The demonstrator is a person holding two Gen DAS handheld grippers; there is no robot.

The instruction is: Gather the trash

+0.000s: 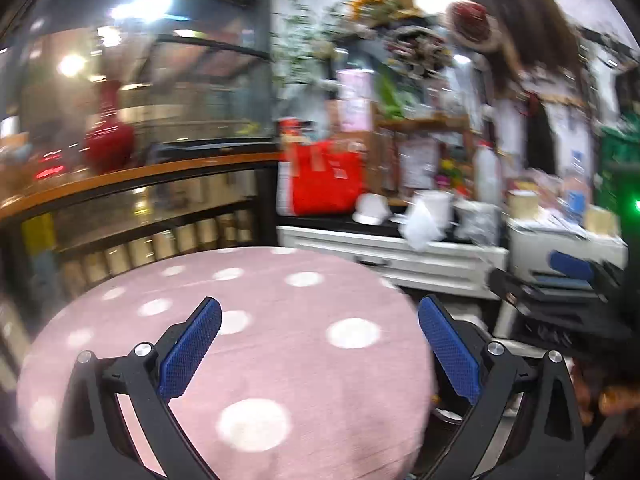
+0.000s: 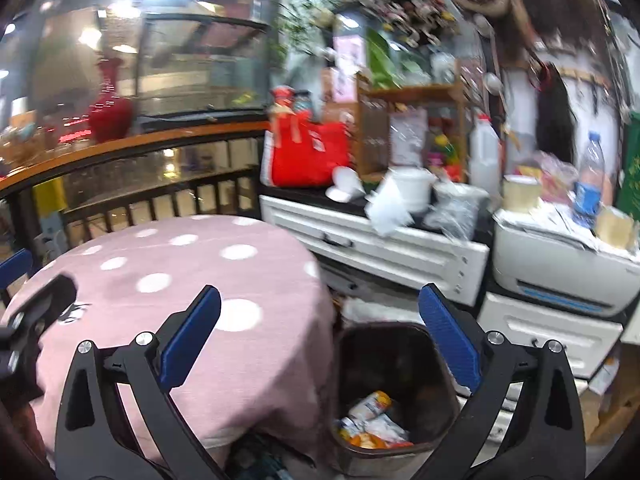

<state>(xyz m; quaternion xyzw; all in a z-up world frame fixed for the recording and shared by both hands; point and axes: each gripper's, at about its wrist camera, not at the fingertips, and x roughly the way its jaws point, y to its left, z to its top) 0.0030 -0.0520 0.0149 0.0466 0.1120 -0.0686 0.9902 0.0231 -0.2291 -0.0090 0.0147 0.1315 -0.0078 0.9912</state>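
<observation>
right wrist view: right hand-held gripper (image 2: 320, 332) released, blue ribbed pads spread wide, nothing between them. it hangs above the edge of the round bench (image 2: 180, 280), which is draped in soft pink cloth with white polka dots. just right of the bench stands a dark brown plastic trash bin (image 2: 400, 360), squarish with rounded corners, open top. crumpled wrappers (image 2: 372, 420), orange and white, lie at the bin's bottom. behind the bench: white drawer cabinet (image 2: 380, 240) with a glossy red bag (image 2: 308, 152) on it, and a red vase (image 2: 110, 108) on a wooden ledge.

left wrist view: left hand-held gripper (image 1: 320, 336) also released, pads apart, empty, over the middle of the bench (image 1: 280, 360). the bin is hidden here; only this view shows the right hand-held gripper (image 1: 568, 280) from outside, off the bench's right side. both views are motion-blurred.
</observation>
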